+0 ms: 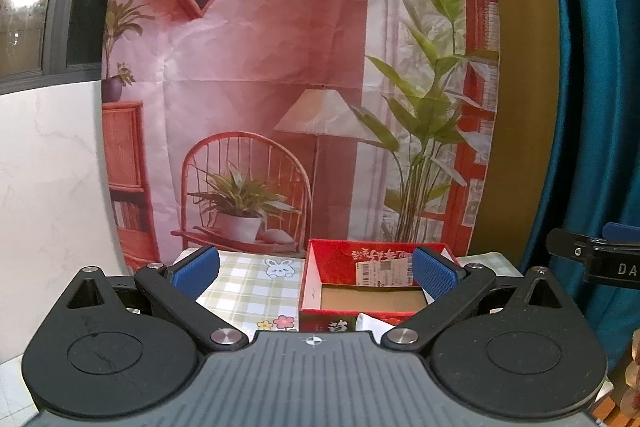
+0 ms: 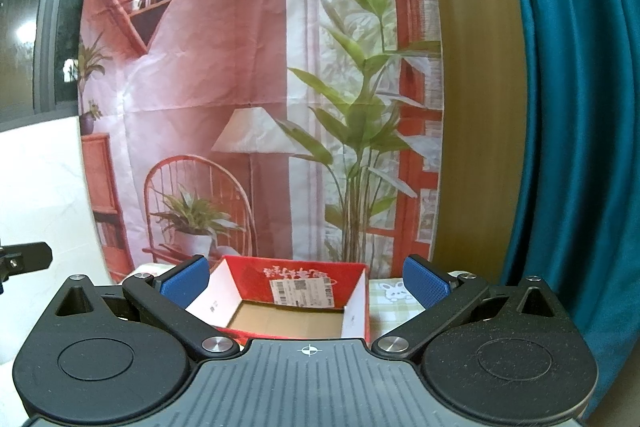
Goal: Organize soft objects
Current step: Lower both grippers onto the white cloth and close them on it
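Note:
An open red cardboard box point(image 1: 344, 261) with a white shipping label stands on the checked tablecloth point(image 1: 248, 291); its brown floor shows and looks bare. It also shows in the right wrist view point(image 2: 256, 273). My left gripper point(image 1: 316, 273) is open and empty, held above the table with the box ahead to the right. My right gripper point(image 2: 306, 281) is open and empty, with the box straight ahead between its fingers. A white soft thing point(image 1: 372, 323) peeks out just in front of the box, mostly hidden by the left gripper's body.
A printed room backdrop point(image 1: 280, 67) hangs behind the table. A teal curtain point(image 2: 580, 107) hangs at the right. A white marble wall point(image 1: 48, 187) is at the left. The other gripper shows at the right edge of the left wrist view point(image 1: 600, 259).

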A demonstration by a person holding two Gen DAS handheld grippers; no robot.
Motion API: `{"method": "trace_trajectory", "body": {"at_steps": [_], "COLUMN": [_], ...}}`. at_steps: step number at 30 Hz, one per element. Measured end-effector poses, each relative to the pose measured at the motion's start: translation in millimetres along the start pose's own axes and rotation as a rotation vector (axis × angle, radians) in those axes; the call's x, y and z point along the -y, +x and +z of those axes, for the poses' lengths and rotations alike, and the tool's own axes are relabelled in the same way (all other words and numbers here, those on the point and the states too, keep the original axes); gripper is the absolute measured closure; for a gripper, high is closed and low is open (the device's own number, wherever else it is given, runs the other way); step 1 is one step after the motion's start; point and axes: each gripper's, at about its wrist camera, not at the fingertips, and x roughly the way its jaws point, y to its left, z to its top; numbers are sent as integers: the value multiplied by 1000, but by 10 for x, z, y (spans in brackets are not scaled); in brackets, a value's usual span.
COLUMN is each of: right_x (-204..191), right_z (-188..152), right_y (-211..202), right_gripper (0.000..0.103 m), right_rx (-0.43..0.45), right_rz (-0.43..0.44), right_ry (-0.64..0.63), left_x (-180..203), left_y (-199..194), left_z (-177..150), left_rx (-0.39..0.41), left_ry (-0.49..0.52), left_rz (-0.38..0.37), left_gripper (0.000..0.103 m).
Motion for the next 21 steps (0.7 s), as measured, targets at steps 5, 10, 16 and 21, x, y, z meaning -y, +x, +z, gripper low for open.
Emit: {"method": "trace_trajectory", "body": {"at_steps": [5,10,16,21], "right_x": [83,171,168,238], "right_z": [-116,-389,-774,-958], "right_y": [64,192,375,588], "right_gripper": [0,0,0,0], "right_rx": [9,12,-14,-132], "right_rz": [33,93,85,132], "right_ry": [43,70,26,64], "left_x": [1,-45,-70,-69], "left_y": [79,285,598,788], "left_z": [-113,-296,-576,-736], "left_rx": [11,-26,-138,-180], "left_ry": [0,-18,-8,0], "left_rz": [10,-3,-33,-56], "left_gripper": [0,0,1,2]}}
